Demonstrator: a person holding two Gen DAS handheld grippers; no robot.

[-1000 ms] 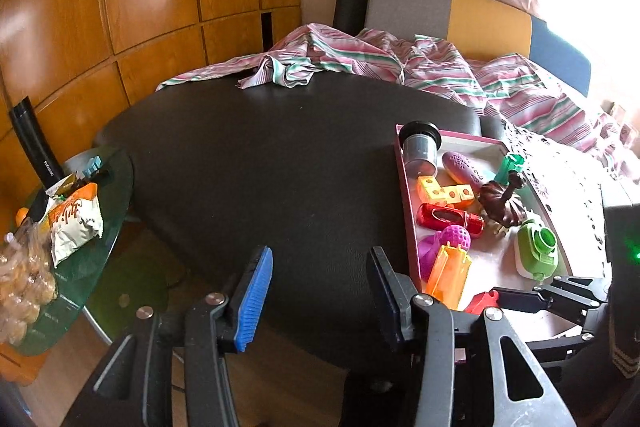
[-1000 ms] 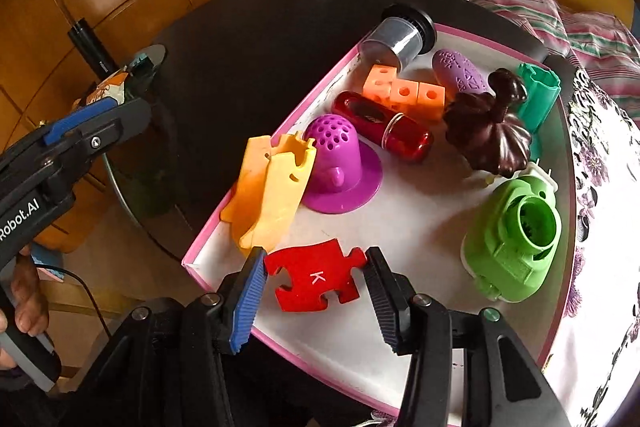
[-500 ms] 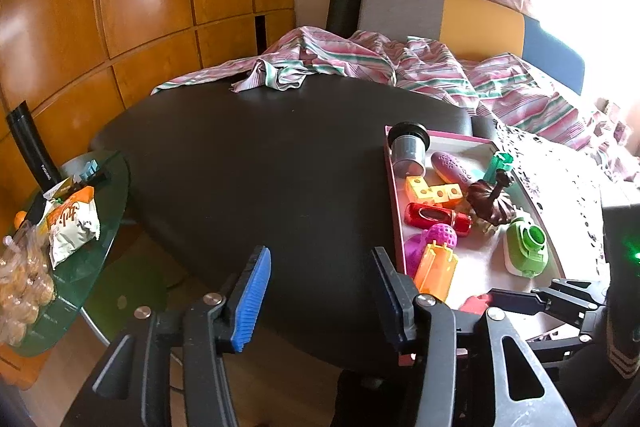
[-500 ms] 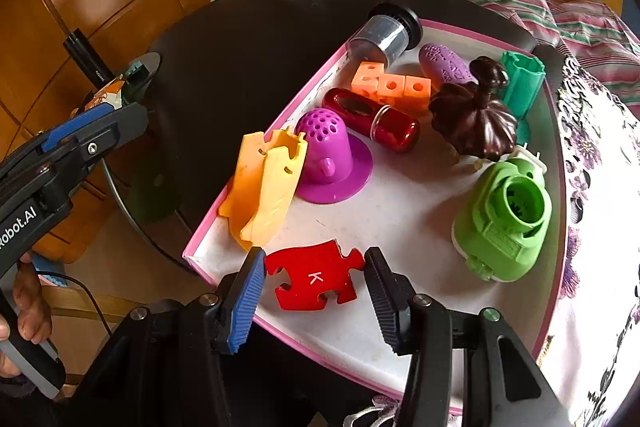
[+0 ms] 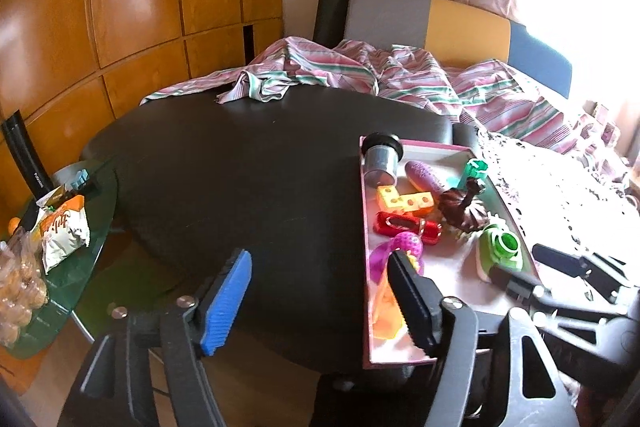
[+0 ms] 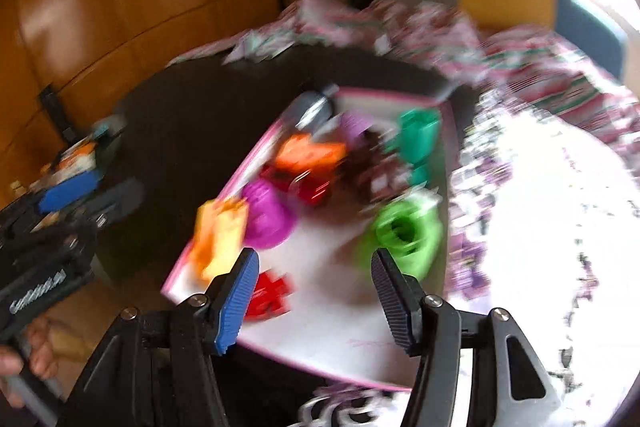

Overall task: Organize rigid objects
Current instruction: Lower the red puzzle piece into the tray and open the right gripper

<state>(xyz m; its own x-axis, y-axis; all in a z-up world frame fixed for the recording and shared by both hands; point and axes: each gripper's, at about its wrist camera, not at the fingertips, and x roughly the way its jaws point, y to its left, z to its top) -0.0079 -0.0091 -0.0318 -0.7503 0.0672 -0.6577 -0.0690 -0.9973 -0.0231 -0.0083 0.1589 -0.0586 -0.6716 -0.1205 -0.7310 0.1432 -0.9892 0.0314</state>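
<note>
The left gripper (image 5: pixel 320 291) hangs over the near edge of the black table (image 5: pixel 248 179), jaws opening with nothing between them, while the right gripper (image 6: pixel 314 295), jaws also opening and gripping nothing, is above the near end of the pink-rimmed tray (image 6: pixel 408 99), which sits at the table's right edge. The red puzzle piece (image 6: pixel 270 293) lies free on the tray near its near left corner, just beside the blue fingertip (image 6: pixel 236 303); motion blur hides any lettering on it. On the glass side table (image 5: pixel 60 291), the snack bag (image 5: pixel 64 227) carries orange script that cannot be read.
</note>
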